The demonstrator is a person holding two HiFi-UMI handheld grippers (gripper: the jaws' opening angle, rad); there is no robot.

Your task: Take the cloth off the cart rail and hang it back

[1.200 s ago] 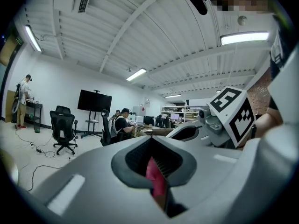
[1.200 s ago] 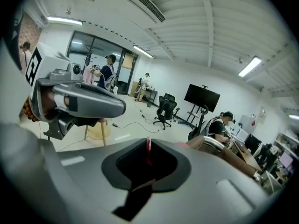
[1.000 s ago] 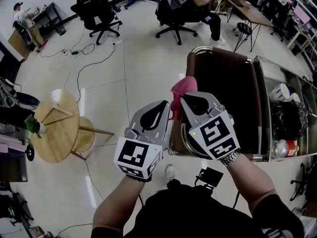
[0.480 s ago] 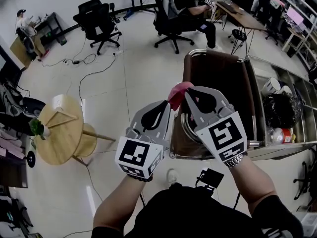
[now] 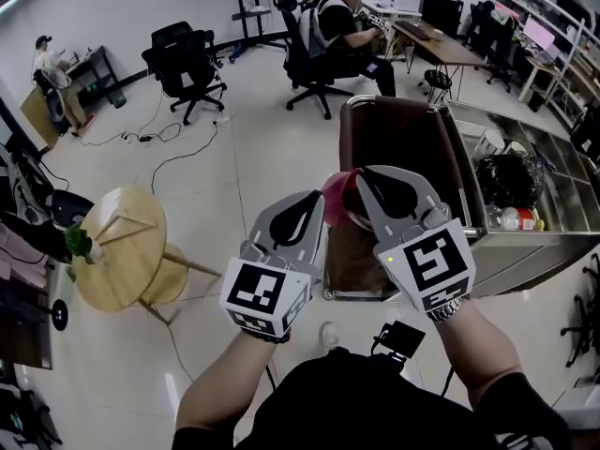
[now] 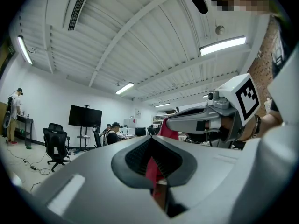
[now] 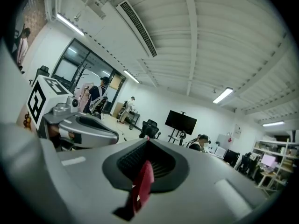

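A pink-red cloth (image 5: 337,189) is bunched between my two grippers, which I hold side by side over the near end of the brown-topped cart (image 5: 398,139). My left gripper (image 5: 315,201) is shut on one part of the cloth (image 6: 152,171). My right gripper (image 5: 360,176) is shut on another part of the cloth (image 7: 142,186). In the left gripper view the right gripper (image 6: 174,124) shows close by with cloth at its tip. Both point up, away from the floor. The grippers mostly hide the cart's near rail.
The cart's steel side shelf (image 5: 553,190) holds a black bag (image 5: 509,174), a cup and bottles. A round wooden table (image 5: 117,247) stands at left. Office chairs (image 5: 183,43), a seated person (image 5: 342,22) and floor cables (image 5: 155,134) lie beyond.
The cloth, which hung down at the cart's near end, is now lifted and gathered short between the gripper tips. Both grippers rose a little and the head view tilted up.
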